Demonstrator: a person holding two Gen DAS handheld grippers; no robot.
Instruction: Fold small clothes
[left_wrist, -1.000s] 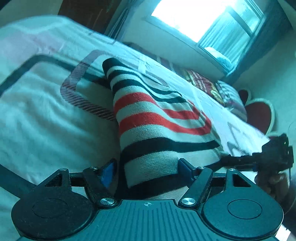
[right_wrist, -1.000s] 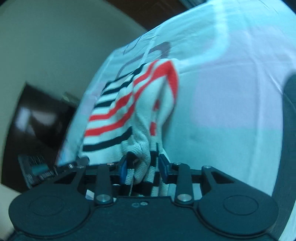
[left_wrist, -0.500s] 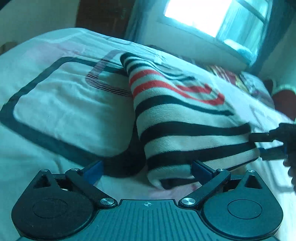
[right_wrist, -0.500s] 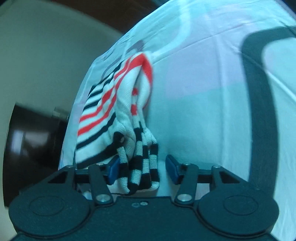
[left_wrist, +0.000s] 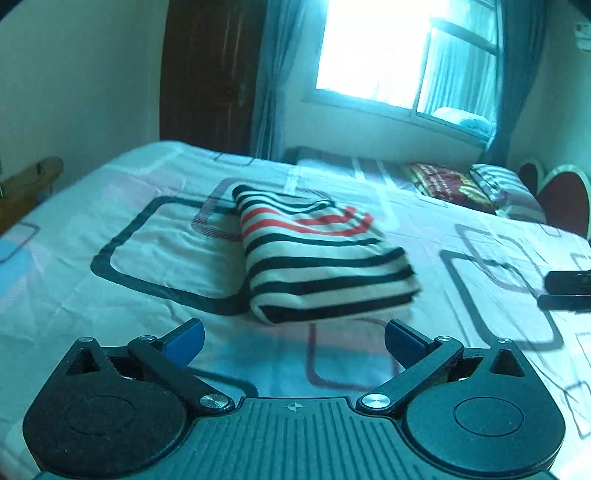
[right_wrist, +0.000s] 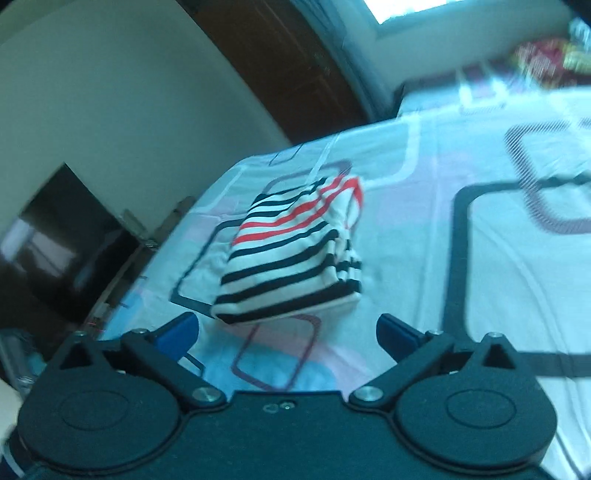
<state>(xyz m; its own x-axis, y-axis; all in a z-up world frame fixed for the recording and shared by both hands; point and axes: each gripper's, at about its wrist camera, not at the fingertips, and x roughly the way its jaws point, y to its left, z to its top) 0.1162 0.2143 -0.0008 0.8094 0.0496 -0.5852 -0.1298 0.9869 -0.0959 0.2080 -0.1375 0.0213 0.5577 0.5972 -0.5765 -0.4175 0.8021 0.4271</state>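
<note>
A folded striped garment (left_wrist: 321, 266), white with black and red bands, lies on the patterned bed sheet (left_wrist: 92, 295). My left gripper (left_wrist: 293, 330) hangs open just short of the garment's near edge, nothing between its blue pads. The right wrist view shows the same garment (right_wrist: 291, 258) beyond my right gripper (right_wrist: 287, 323). Its jaws are opening wide, with only bare sheet between them. The right gripper's dark fingers (left_wrist: 567, 282) also poke in at the right edge of the left wrist view, apart from the garment.
Pillows (left_wrist: 447, 182) lie at the head of the bed under a bright window (left_wrist: 402, 55). A red heart-shaped headboard (left_wrist: 561, 195) stands at the far right. A dark door (left_wrist: 210, 74) and a dark cabinet (right_wrist: 55, 240) flank the bed's left side.
Both grippers let go of the striped garment, spread wide and pulled back and up. The garment now lies folded on the sheet, farther from both.
</note>
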